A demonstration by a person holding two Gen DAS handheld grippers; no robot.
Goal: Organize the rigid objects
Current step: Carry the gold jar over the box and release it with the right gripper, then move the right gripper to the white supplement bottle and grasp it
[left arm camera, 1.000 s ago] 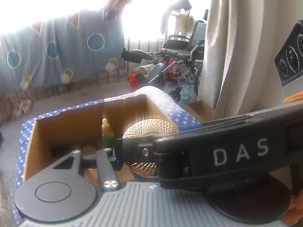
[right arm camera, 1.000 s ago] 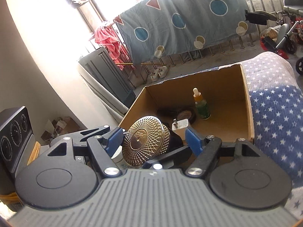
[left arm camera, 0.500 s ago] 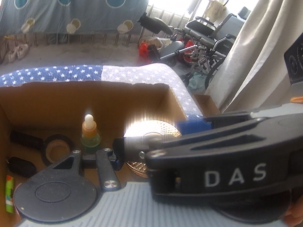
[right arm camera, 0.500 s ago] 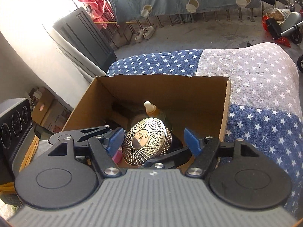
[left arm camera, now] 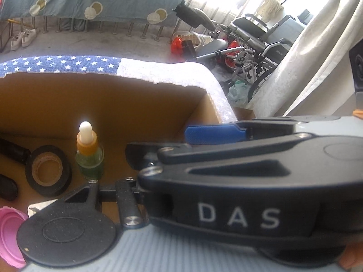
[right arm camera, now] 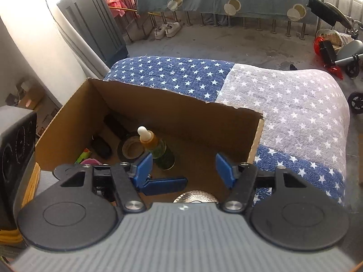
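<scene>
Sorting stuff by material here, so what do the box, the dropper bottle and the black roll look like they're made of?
Box: plain brown corrugated cardboard, matte, with ragged torn rims. Dropper bottle: likely clear green glass or plastic, glossy, with a white rubbery bulb. Black roll: seemingly tape wound on a brown cardboard core.

Left wrist view: camera sits on the left tongs (left arm camera: pixel 145 188), close above the cardboard box (left arm camera: pixel 136 104), looking steeply down and forward into it; the right tongs' black body crosses the right half of the frame, very near the lens.

Right wrist view: camera sits on the right tongs (right arm camera: pixel 181 167), slightly higher and further back, facing down into the same cardboard box (right arm camera: pixel 68 117).

Shared: box interior, the dropper bottle (left arm camera: pixel 89 151) (right arm camera: pixel 156 147), the tape roll (left arm camera: pixel 47 172) (right arm camera: pixel 131 150), the starred cloth (left arm camera: pixel 68 62) (right arm camera: pixel 295 117), the hanging blue sheet behind.
</scene>
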